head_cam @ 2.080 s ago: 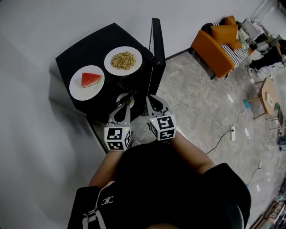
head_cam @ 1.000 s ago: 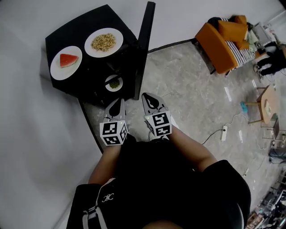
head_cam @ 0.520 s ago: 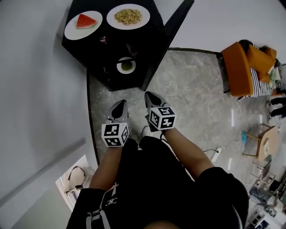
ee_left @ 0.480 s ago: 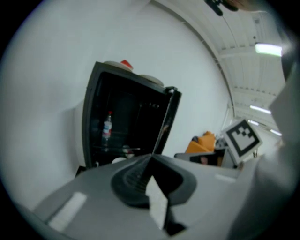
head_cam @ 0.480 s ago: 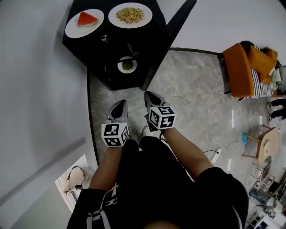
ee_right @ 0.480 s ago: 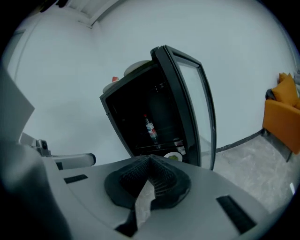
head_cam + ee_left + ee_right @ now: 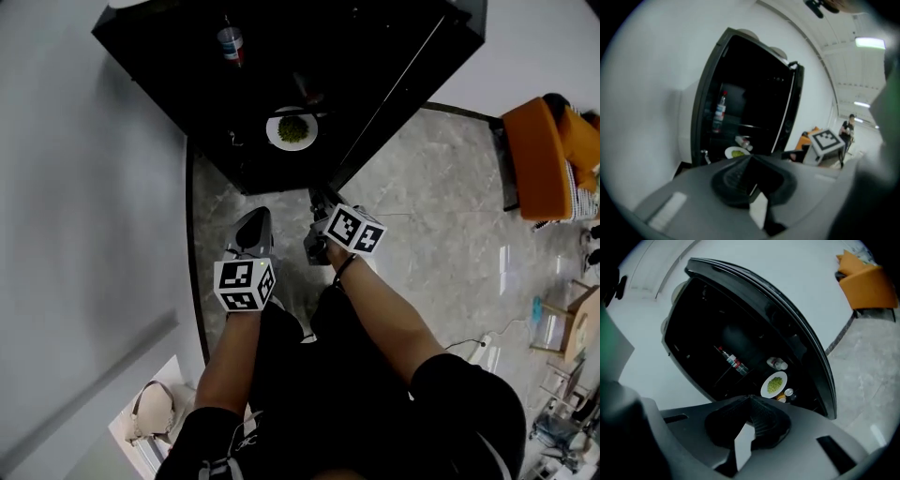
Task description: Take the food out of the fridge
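Head view: two closed, empty grippers low before the open fridge

The black fridge [image 7: 281, 66] stands open, its door [image 7: 412, 84] swung right. The left gripper [image 7: 253, 223] and right gripper [image 7: 317, 208] both have their fingers pressed together, with nothing between them and touching nothing. Since a second ago both have dropped, and the two plates on top have slid out of shot. Inside, the plate of green food [image 7: 292, 129] sits on a lower shelf, with a bottle [image 7: 231, 42] on a higher one.
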{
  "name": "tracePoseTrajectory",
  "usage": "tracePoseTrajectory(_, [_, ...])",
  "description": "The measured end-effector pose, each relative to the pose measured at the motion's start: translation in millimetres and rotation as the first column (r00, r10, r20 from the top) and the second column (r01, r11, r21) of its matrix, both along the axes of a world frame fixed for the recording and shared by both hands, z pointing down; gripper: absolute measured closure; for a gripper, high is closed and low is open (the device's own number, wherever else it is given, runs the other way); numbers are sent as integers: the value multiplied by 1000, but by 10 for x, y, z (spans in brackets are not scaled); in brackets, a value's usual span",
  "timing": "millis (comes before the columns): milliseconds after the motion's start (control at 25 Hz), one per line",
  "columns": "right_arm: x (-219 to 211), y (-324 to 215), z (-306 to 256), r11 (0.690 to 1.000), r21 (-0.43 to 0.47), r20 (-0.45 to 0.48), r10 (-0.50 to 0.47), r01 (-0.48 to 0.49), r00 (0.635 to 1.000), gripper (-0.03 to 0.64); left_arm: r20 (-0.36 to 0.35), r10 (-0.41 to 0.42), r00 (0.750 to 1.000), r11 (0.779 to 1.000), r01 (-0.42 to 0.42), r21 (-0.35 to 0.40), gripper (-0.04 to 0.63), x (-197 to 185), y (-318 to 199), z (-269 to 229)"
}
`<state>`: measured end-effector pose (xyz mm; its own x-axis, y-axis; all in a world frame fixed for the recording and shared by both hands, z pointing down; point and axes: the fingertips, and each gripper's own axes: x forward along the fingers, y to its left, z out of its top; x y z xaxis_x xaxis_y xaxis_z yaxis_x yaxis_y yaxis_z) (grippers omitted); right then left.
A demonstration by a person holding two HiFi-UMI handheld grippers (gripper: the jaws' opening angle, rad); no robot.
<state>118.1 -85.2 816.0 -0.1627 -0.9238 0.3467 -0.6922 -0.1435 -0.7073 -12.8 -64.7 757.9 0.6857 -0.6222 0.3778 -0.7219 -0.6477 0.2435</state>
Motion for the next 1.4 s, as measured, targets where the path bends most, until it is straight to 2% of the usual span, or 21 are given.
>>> tracePoseTrajectory(120, [80, -292, 575, 997, 36, 93, 63, -66, 994, 617, -1, -16, 1000, 999, 16, 39, 597, -2, -254, 559])
tracePoseTrajectory(240, [150, -589, 1054, 986, 95, 227, 112, -137, 967, 606, -5, -25, 1000, 996, 25, 82, 597, 4, -457, 1106])
tracePoseTrajectory(320, [184, -782, 1289, 973, 133, 343, 131, -186, 930, 551, -14, -35, 999, 994, 36, 102, 597, -4, -543, 1415])
tracePoseTrajectory(480, [309, -1043, 1552, 947, 146, 529, 170, -287, 831, 522, -34, -62, 998, 992, 65, 111, 597, -28, -594, 1813])
tracePoseTrajectory(520, [339, -1078, 1566, 942, 153, 548, 171, -299, 819, 522, -38, -64, 997, 992, 68, 108, 597, -36, -581, 1866])
tracePoseTrajectory(720, [366, -1239, 1502, 938, 159, 576, 165, -307, 801, 523, -45, -64, 997, 990, 69, 120, 597, -105, -506, 1851])
tracePoseTrajectory(800, [362, -1318, 1517, 938, 132, 606, 178, -319, 775, 525, -47, -64, 997, 990, 69, 124, 597, -139, -502, 1836])
tracePoseTrajectory(920, [376, -1382, 1554, 933, 96, 658, 201, -346, 725, 586, -46, -60, 997, 989, 66, 129, 597, -194, -495, 1831])
tracePoseTrajectory(1040, [352, -1348, 1558, 932, 74, 696, 206, -354, 688, 601, -48, -61, 997, 987, 68, 147, 597, -250, -494, 1758])
tracePoseTrajectory(1240, [215, -1101, 1629, 945, 70, 711, 178, -320, 680, 606, -53, -71, 996, 983, 79, 167, 597, -320, -507, 1687])
tracePoseTrajectory(1400, [95, -896, 1605, 961, 67, 693, 149, -270, 705, 606, -58, -75, 995, 981, 84, 175, 597, -338, -573, 1718])
